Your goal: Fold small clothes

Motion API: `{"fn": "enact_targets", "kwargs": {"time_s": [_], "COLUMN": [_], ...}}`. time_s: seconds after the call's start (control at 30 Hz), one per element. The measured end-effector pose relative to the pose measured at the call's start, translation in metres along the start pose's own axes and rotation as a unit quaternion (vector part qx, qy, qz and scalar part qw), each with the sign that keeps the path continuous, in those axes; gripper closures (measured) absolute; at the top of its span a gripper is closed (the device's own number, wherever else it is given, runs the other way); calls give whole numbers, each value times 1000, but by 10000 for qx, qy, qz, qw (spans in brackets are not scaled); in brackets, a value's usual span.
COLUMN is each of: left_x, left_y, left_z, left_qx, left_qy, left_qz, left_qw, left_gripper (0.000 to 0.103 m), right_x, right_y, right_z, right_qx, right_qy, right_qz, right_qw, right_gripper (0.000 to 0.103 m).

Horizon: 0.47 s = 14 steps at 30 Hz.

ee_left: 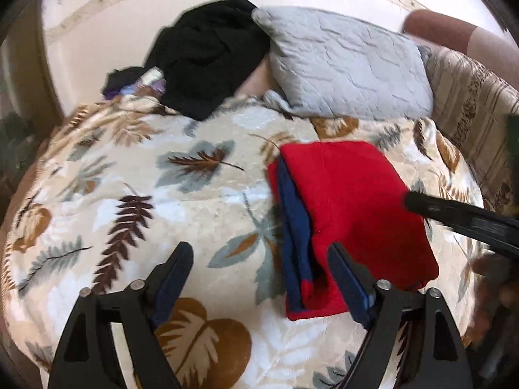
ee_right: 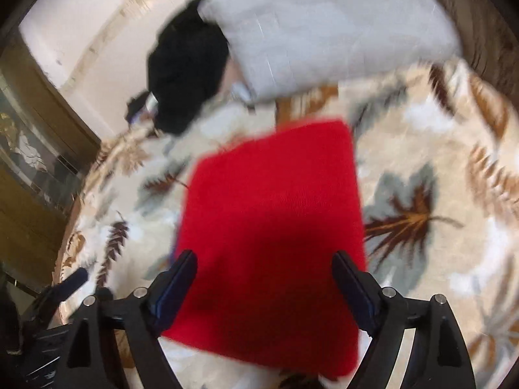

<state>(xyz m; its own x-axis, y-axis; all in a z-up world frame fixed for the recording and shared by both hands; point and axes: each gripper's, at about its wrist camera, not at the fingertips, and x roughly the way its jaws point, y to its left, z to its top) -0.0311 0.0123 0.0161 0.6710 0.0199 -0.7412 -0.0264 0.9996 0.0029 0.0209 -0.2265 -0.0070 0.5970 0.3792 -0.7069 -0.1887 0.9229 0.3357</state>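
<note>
A folded red garment with a navy blue layer showing along its left edge lies on the leaf-patterned blanket. My left gripper is open and empty, hovering just left of the garment; its right finger overlaps the garment's near edge. My right gripper is open and empty above the red garment, its view blurred. One of its fingers reaches in from the right in the left wrist view. A black heap of clothes lies at the back.
A grey quilted pillow leans at the head of the bed beside the black heap. A patterned beige headboard or sofa edge runs along the right. A wooden cabinet with glass stands at the left. The wall is behind.
</note>
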Motion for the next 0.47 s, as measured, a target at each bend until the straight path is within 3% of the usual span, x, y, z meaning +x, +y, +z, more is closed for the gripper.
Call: {"fn": "enact_targets", "kwargs": {"time_s": [0.07,0.17,0.23,0.33,0.47], "left_x": [-12,-24,-28,-37,-37], "left_y": [-1,-7,-18,-38,-50], "left_z": [-3,-7,-8,-9,-5], "left_qx": [-112,-271,-257,27,135], "left_qy": [-101,-172,-115,-344,-301], "left_qz": [103,-350,-572,-515,-461], "left_qw": [9998,9989,9980,9981,9984], "left_gripper": [9,8,0,0,0], "right_x": [-39,-65,-72,-78,-85], "right_y": [15,27,26,23,19], "right_z": [-12,-33,-52,-67,-69], "right_qx": [-179,-350,-411,-456,-439], "right_qy": [-329,-314,-194,-218,-250], "right_qz": [-222,-192,-334,-548,-574], "right_qw": [9990,9987,9984,9972,9971], "right_gripper": [15,14,14,14,14]}}
